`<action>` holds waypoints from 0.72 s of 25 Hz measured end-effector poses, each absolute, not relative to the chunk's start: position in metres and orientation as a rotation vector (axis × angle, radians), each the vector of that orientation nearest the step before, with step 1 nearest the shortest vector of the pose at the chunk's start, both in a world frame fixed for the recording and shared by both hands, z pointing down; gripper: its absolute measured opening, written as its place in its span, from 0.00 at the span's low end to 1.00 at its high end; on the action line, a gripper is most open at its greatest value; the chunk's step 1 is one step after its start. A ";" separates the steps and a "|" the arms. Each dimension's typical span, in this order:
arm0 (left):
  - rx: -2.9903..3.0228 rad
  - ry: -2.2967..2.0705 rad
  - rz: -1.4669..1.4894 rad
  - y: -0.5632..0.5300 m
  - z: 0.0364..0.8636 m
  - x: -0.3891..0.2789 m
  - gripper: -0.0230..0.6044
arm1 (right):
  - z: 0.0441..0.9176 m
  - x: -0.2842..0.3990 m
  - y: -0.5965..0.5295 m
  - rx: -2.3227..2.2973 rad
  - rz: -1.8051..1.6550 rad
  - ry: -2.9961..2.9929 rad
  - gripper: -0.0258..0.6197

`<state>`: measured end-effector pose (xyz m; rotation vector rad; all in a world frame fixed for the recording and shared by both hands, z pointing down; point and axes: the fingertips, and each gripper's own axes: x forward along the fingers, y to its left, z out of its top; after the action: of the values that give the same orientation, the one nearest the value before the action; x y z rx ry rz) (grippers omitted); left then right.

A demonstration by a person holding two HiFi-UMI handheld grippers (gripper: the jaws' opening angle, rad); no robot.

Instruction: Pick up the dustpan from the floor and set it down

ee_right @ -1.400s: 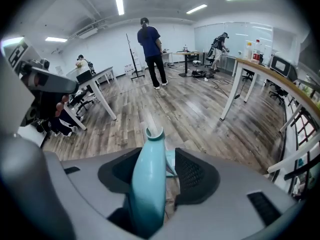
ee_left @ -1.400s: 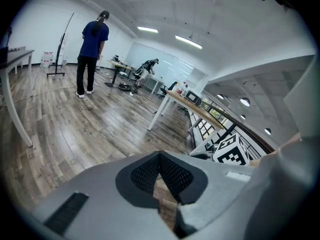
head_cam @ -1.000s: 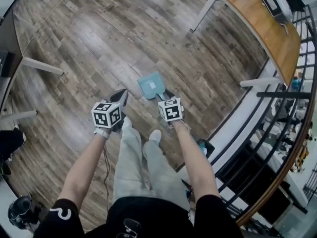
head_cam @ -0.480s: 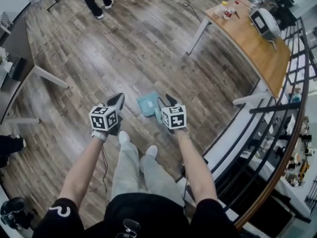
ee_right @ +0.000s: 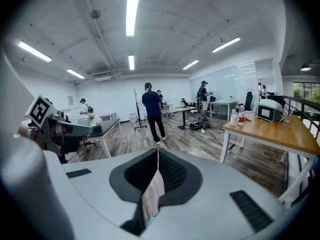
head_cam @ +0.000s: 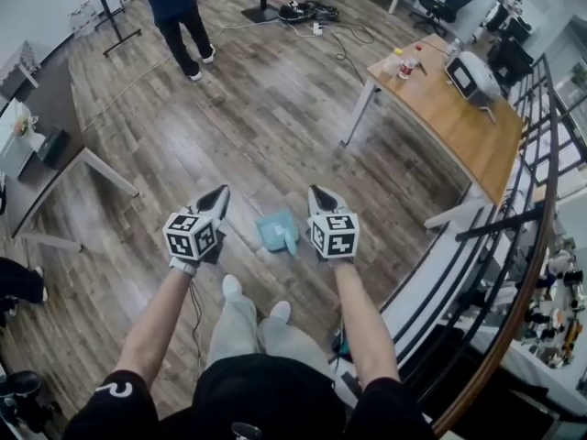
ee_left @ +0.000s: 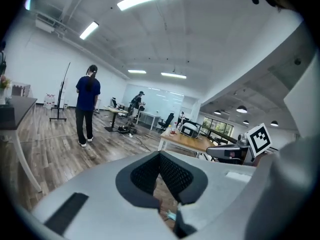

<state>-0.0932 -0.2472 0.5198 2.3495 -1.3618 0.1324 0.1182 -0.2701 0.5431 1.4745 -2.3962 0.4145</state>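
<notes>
The teal dustpan (head_cam: 275,230) lies flat on the wooden floor, its short handle pointing towards my feet. In the head view it shows between the two grippers and far below them. My left gripper (head_cam: 220,193) is held up in the air at the left, jaws shut and empty (ee_left: 160,154). My right gripper (head_cam: 317,193) is at the same height on the right. Its jaws have just been closing and now stand shut (ee_right: 158,151) with nothing between them. Neither gripper touches the dustpan.
A wooden table (head_cam: 459,117) with bottles and a device stands at the back right. A black railing (head_cam: 514,236) runs along the right. A grey table (head_cam: 55,159) is at the left. A person (head_cam: 174,7) stands at the back. Cables (head_cam: 307,12) lie on the floor.
Both grippers have risen well above the floor and the view has lifted with them. The right gripper has come away from the dustpan's handle. The dustpan stays on the floor.
</notes>
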 end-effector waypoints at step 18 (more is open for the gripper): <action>2.438 -1.446 0.028 -0.214 0.421 -0.076 0.03 | 0.411 0.143 -0.236 1.467 0.264 -2.526 0.03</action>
<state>-0.0761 -0.2144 0.4212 2.4380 -1.4461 0.0280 0.1432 -0.2356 0.4110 1.4673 -2.5264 0.2640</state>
